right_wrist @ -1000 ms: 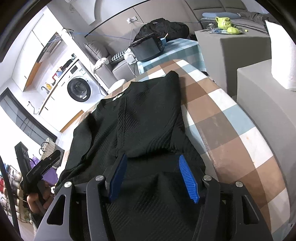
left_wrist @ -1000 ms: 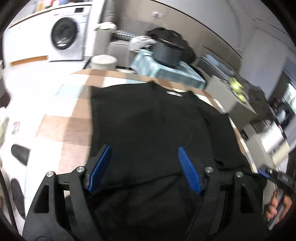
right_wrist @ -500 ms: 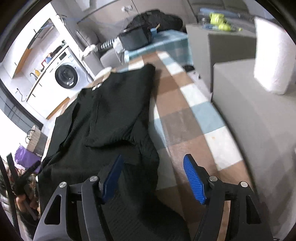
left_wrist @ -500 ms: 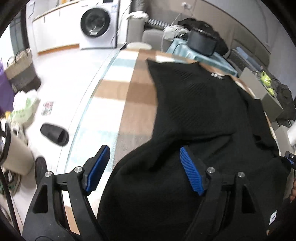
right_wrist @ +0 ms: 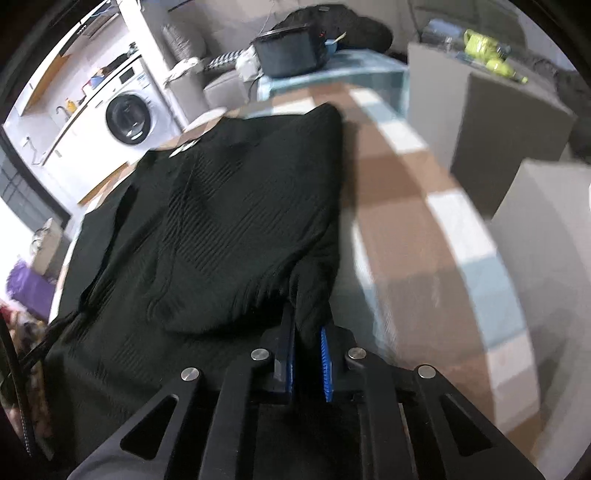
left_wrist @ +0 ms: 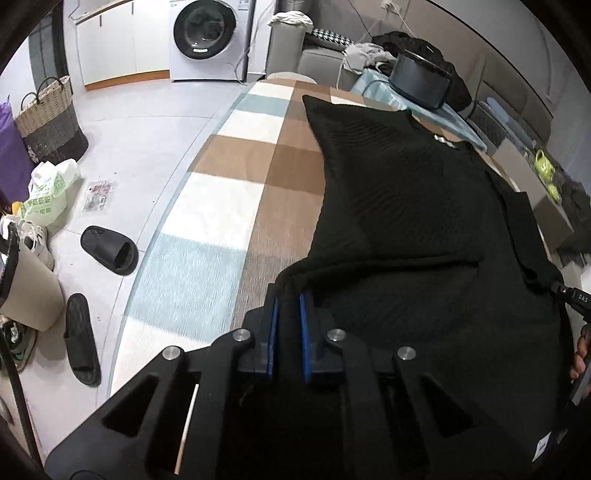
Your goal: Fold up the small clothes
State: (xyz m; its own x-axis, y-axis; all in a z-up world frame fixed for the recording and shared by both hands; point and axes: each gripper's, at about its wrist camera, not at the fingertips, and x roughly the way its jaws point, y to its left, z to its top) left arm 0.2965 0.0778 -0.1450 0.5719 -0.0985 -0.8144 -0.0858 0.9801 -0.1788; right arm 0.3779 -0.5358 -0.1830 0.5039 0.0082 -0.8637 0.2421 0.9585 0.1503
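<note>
A black knit top lies flat on the checked tablecloth, with its collar and white label at the far end. My left gripper is shut on the top's near left edge, and fabric is bunched between the blue pads. In the right wrist view the same top fills the middle of the picture. My right gripper is at the near right edge, its jaws closing with a fold of fabric pinched between the pads. The right view is motion-blurred.
The table's left edge drops to a tiled floor with black slippers and a woven basket. A washing machine stands at the back. Grey boxes stand close to the table's right side.
Both grippers went from wide open over the top's lower part to shut on fabric. The left one moved to the left edge and the right one to the right edge.
</note>
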